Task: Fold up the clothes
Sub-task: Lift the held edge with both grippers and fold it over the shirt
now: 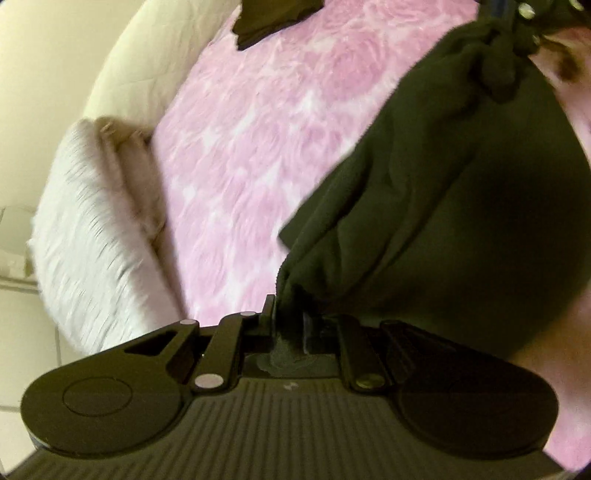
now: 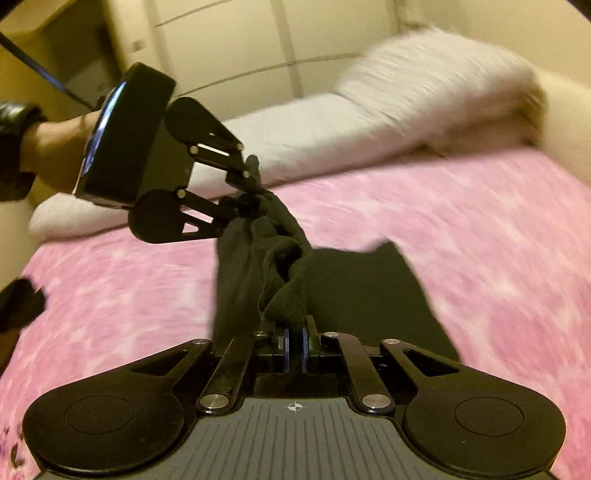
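two handheld grippers hold one dark garment up over a bed covered by a pink fleecy blanket.

in the right wrist view, the right gripper has its fingers drawn nearly together on a bunched edge of the garment, the cloth rising straight out from between them. just ahead and to the left, the left gripper is gripped by a person's hand and has its fingers pinched on the other end of the same bunched edge. the held edge runs as a short, slack, twisted rope between the two grippers, so they are near each other, not spread.

in the left wrist view, the left gripper shows cloth caught between its closed fingers. from there the garment stretches away up and to the right toward the right gripper at the top corner. the rest of the garment hangs and drapes below this edge, its lower part on the blanket.

a white pillow lies at the bed's far side. another dark piece of clothing lies apart on the blanket.

both views are blurred by motion. whether this is a fold being carried over or the garment being lifted to spread cannot be told.
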